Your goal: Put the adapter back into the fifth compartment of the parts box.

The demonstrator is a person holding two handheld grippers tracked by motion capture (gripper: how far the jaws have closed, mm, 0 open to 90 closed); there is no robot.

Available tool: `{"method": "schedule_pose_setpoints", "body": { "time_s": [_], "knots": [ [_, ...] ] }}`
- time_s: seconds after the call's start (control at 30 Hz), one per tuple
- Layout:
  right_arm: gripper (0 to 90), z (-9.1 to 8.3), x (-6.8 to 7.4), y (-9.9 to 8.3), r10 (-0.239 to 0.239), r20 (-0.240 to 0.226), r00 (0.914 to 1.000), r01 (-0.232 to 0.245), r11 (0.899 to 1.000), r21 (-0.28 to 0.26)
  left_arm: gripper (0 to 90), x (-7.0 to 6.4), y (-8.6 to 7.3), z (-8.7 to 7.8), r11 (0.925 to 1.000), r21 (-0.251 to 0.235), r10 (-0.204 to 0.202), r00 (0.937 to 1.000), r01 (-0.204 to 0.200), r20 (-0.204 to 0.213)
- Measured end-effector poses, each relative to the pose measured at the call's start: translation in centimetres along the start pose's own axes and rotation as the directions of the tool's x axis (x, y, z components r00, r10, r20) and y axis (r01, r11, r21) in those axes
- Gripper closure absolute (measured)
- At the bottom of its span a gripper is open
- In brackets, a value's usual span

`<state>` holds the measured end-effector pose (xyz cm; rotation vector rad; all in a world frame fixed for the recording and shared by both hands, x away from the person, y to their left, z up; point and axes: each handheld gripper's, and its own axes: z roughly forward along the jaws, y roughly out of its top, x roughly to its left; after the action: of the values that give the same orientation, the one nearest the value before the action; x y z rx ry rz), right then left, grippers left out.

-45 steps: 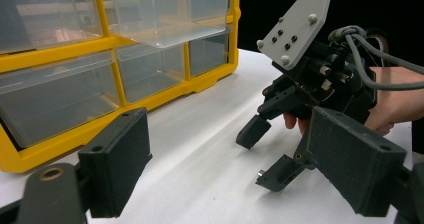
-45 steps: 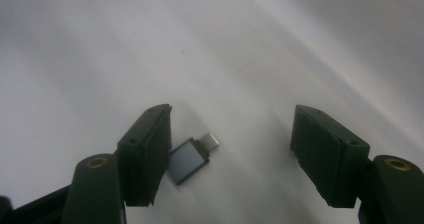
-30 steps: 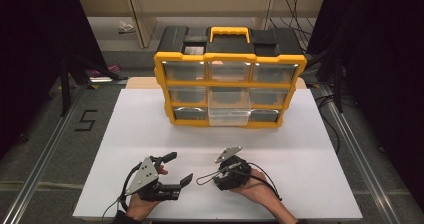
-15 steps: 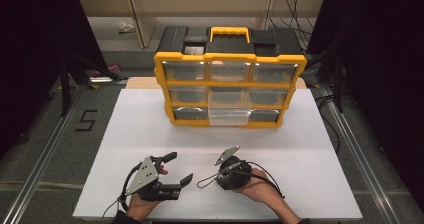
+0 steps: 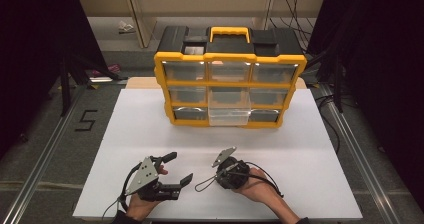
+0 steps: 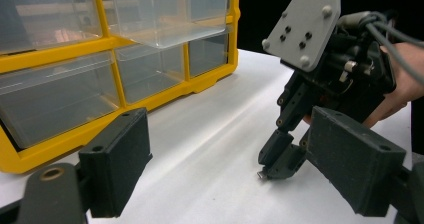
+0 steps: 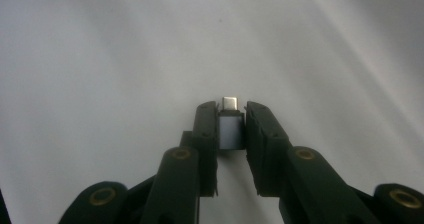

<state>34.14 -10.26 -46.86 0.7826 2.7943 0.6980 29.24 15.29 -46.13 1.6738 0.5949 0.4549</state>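
We see one small adapter pinched between the jaws of the right gripper, low over the white table. In the right gripper view its long axis runs along the jaws, with the metal plug tip pointing away from the hand and poking just past the jaw ends. In the left gripper view that same tip points down at the table, seemingly just touching it, though we cannot be sure from this angle.

The left gripper rests near the table's front edge with its jaws spread wide and nothing between them.

Against the frame half a second ago, we find almost no change: both grippers sit in the same spots, the right one perhaps tilted a little lower.

We count two grippers, one adapter, and one yellow organizer with nine clear drawers, the bottom middle drawer pulled out.
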Motion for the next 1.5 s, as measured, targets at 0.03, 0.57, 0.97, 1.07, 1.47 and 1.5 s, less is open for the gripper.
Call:
{"method": "schedule_pose_setpoints", "body": {
  "time_s": [0.03, 0.57, 0.97, 1.07, 1.47, 1.5],
  "knots": [
    [76.1, -0.2, -0.1, 0.0, 0.0, 0.003, 1.0, 0.0, 1.0, -0.01, 17.3, 0.0, 0.0, 0.0, 1.0, 0.0, 0.001, 1.0, -0.001, 0.0],
    [76.1, -3.2, -1.0, 0.1, 0.011, 0.042, 0.999, -0.006, 0.992, -0.123, 17.4, 0.0, 0.0, 0.0, 1.0, -0.002, 0.003, 1.0, -0.003, 0.001],
    [76.1, -5.9, -2.2, -0.1, 0.039, 0.061, 0.9974, -0.025, 0.976, -0.214, 17.5, 0.0, 0.0, 0.0, 1.0, -0.005, -0.003, 1.0, 0.003, 0.001],
    [76.2, -6.8, -2.7, -0.2, 0.055, 0.067, 0.9962, -0.038, 0.971, -0.236, 17.4, 0.0, 0.0, -0.1, 1.0, -0.004, -0.003, 1.0, 0.003, 0.001],
    [76.2, -9.1, -3.3, -0.4, 0.082, 0.088, 0.9927, -0.052, 0.951, -0.303, 17.5, 0.0, 0.1, -0.1, 1.0, -0.008, -0.004, 1.0, 0.004, 0.001],
    [76.2, -9.4, -3.4, -0.5, 0.086, 0.09, 0.9923, -0.054, 0.948, -0.313, 17.5, 0.0, 0.1, -0.1, 1.0, -0.009, -0.003, 1.0, 0.003, 0.001]
  ]
}}
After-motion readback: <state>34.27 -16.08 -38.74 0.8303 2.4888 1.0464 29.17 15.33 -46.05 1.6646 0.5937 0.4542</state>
